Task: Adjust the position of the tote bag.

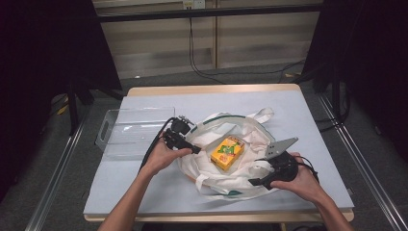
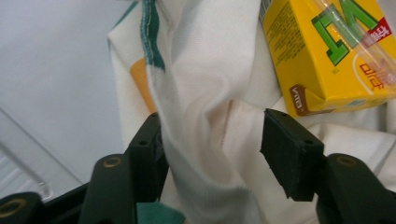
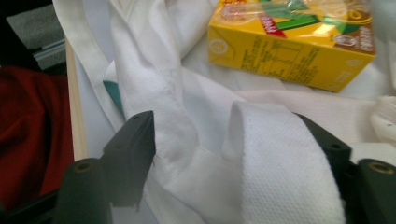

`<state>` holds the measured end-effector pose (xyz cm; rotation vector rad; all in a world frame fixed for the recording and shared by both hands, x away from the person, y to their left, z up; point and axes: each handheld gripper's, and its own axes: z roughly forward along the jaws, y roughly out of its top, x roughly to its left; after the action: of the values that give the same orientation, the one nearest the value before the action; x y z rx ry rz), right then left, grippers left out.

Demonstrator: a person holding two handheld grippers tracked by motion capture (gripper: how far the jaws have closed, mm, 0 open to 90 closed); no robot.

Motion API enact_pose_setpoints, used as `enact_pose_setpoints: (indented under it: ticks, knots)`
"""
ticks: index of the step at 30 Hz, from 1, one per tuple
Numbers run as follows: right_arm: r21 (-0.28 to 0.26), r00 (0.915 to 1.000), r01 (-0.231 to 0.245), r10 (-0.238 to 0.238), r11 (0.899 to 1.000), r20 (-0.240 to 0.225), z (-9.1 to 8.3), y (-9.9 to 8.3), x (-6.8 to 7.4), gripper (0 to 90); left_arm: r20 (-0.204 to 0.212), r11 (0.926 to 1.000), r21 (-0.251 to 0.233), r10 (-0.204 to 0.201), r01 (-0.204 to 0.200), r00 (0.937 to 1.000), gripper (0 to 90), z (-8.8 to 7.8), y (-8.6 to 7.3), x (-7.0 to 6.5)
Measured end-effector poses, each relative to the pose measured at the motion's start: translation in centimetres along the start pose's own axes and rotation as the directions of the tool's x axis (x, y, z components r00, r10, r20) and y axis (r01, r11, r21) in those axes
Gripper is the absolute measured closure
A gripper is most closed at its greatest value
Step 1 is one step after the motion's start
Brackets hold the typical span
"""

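two grippers spread around soft woven white cloth bag (image 1: 250,134), left gripper (image 2: 212,140), right gripper (image 3: 229,140), glossy yellow rectangular carton (image 1: 227,152) inside

table (image 1: 144,192), grey top | on it: white tote bag (image 1: 250,132) | clear plastic tray (image 1: 115,139)

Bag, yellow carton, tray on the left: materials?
Bag: matte white woven cloth, likely cotton; folds, stitched green trim. Yellow carton: glossy printed paperboard, seemingly; sharp folded corners. Tray: clear hard plastic, probably; see-through walls.
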<state>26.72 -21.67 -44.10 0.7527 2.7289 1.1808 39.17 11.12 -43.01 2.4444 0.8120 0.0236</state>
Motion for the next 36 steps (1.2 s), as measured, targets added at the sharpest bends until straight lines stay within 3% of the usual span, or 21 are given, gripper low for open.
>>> enact_pose_setpoints:
  ticks: [2, 4, 5, 7, 8, 9, 11, 12, 14, 16, 17, 21, 23, 24, 25, 27, 30, 32, 34, 35, 36]
  knots:
    - [-0.032, 0.9997, -0.016, 0.017, 0.999, 0.017, -0.3, 0.1, -0.1, 23.2, 0.009, 0.9994, -0.03, -0.013, 0.014, 0.9999, 39.2, -0.3, -0.3, -0.2]
    - [-0.064, 0.9972, -0.027, 0.031, 0.998, 0.068, -0.6, 0.1, 0.0, 18.1, 0.001, 0.9984, -0.054, 0.019, -0.018, 0.9998, 38.4, -1.0, -0.6, -0.4]
    - [-0.081, 0.9962, -0.033, 0.039, 0.996, 0.077, -0.8, 0.2, 0.0, 16.7, 0.003, 0.997, -0.078, 0.003, -0.003, 1.0, 38.2, -1.3, -0.7, -0.6]
    - [-0.153, 0.9933, -0.054, 0.069, 0.987, 0.093, -1.5, 0.1, -0.1, 13.5, -0.012, 0.993, -0.118, 0.005, -0.006, 0.9999, 35.9, -2.0, -0.9, -1.0]
    - [-0.153, 0.9933, -0.054, 0.069, 0.987, 0.093, -1.5, 0.1, -0.1, 13.5, -0.008, 0.9883, -0.152, -0.012, 0.011, 0.9999, 35.9, -2.2, -1.1, -1.3]
    - [-0.176, 0.9893, -0.055, 0.078, 0.983, 0.124, -1.8, 0.1, -0.1, 12.5, -0.008, 0.9867, -0.162, -0.005, 0.004, 1.0, 35.3, -2.5, -1.2, -1.5]
    - [-0.217, 0.9862, -0.068, 0.098, 0.974, 0.133, -2.4, 0.0, -0.1, 12.3, -0.033, 0.9852, -0.169, 0.023, -0.028, 0.9992, 35.2, -3.1, -1.6, -1.8]
    - [-0.241, 0.9842, -0.086, 0.12, 0.967, 0.13, -2.8, -0.1, -0.2, 12.0, -0.027, 0.9768, -0.214, 0.007, -0.012, 0.9996, 33.3, -3.5, -2.2, -2.2]
    - [-0.252, 0.9826, -0.088, 0.125, 0.964, 0.137, -3.0, -0.2, -0.2, 11.9, -0.032, 0.9728, -0.232, 0.001, -0.008, 0.9995, 33.0, -3.7, -2.5, -2.3]
    - [-0.281, 0.9744, -0.087, 0.14, 0.956, 0.176, -3.3, -0.3, 0.1, 11.9, -0.02, 0.9601, -0.28, 0.002, -0.007, 0.9998, 32.3, -4.1, -3.1, -2.4]
    - [-0.293, 0.9689, -0.081, 0.144, 0.953, 0.201, -3.5, -0.4, 0.2, 11.9, -0.033, 0.9601, -0.279, 0.006, -0.015, 0.9994, 31.7, -4.4, -3.3, -2.5]
    - [-0.356, 0.9615, -0.069, 0.157, 0.932, 0.225, -4.2, -0.8, 0.8, 16.8, -0.018, 0.9368, -0.349, 0.023, -0.028, 0.9996, 30.7, -5.3, -4.0, -3.0]
    - [-0.373, 0.955, -0.076, 0.175, 0.925, 0.24, -4.4, -1.1, 1.0, 16.8, -0.009, 0.9183, -0.395, 0.031, -0.032, 0.9995, 33.4, -5.4, -4.1, -3.4]
    - [-0.405, 0.9515, -0.094, 0.202, 0.909, 0.232, -4.6, -1.5, 1.0, 16.4, -0.016, 0.9147, -0.402, 0.041, -0.044, 0.999, 34.5, -5.5, -4.1, -3.6]
    - [-0.416, 0.9482, -0.102, 0.215, 0.903, 0.234, -4.7, -1.8, 1.1, 16.3, -0.011, 0.9076, -0.417, 0.046, -0.046, 0.9989, 34.0, -5.4, -4.1, -3.8]
    - [-0.422, 0.9431, -0.102, 0.223, 0.901, 0.247, -4.8, -2.0, 1.2, 15.4, 0.001, 0.8995, -0.434, 0.054, -0.048, 0.9985, 34.0, -5.1, -4.0, -4.3]
    - [-0.451, 0.9351, -0.116, 0.25, 0.885, 0.251, -5.2, -2.8, 1.5, 14.0, 0.001, 0.9075, -0.411, 0.097, -0.088, 0.9953, 34.0, -4.1, -3.7, -5.2]
    - [-0.469, 0.9261, -0.116, 0.266, 0.876, 0.267, -5.5, -3.5, 1.9, 13.5, 0.006, 0.9084, -0.407, 0.106, -0.094, 0.9944, 34.0, -3.6, -3.5, -5.6]
    - [-0.477, 0.9254, -0.118, 0.271, 0.871, 0.265, -5.7, -3.8, 2.1, 13.7, 0.018, 0.9056, -0.413, 0.115, -0.097, 0.9932, 34.4, -3.0, -3.2, -5.9]
    - [-0.482, 0.9256, -0.11, 0.267, 0.869, 0.269, -5.9, -4.2, 2.2, 14.7, 0.016, 0.8965, -0.43, 0.125, -0.106, 0.992, 34.8, -2.5, -2.8, -6.2]
    - [-0.488, 0.9255, -0.11, 0.269, 0.866, 0.267, -5.9, -4.3, 2.2, 14.3, 0.024, 0.8936, -0.436, 0.129, -0.106, 0.9914, 35.5, -2.2, -2.6, -6.2]
